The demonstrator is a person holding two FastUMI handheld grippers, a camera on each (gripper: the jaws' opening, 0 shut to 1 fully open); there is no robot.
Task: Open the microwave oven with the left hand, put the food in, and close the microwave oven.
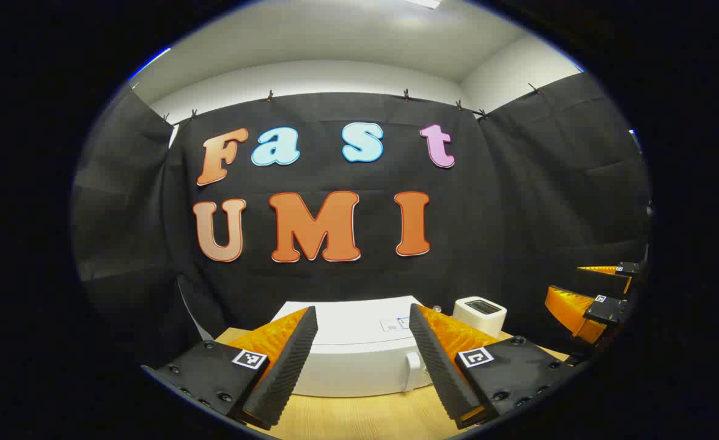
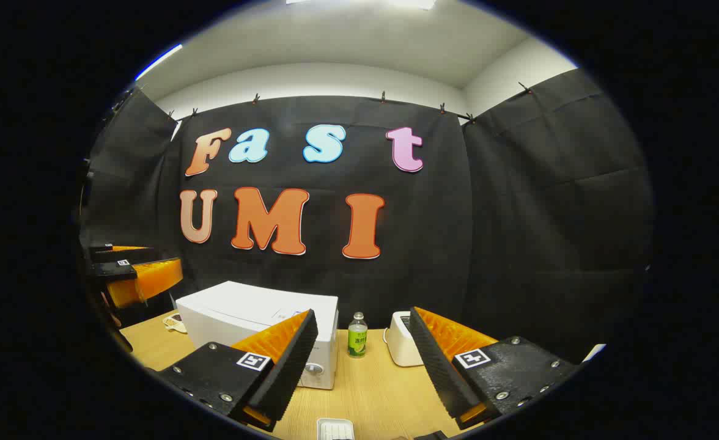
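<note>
Microwave oven (image 1: 359, 348) lies crosswise, door facing both spread, empty tongs (image 1: 362, 360) (image 2: 362, 360).

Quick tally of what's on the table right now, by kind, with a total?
Microwave oven: 1
Toaster: 1
Green-labelled bottle: 1
White food tray, at the near edge: 1
Small item left of the microwave oven, too small to identify: 1
Total: 5
</note>
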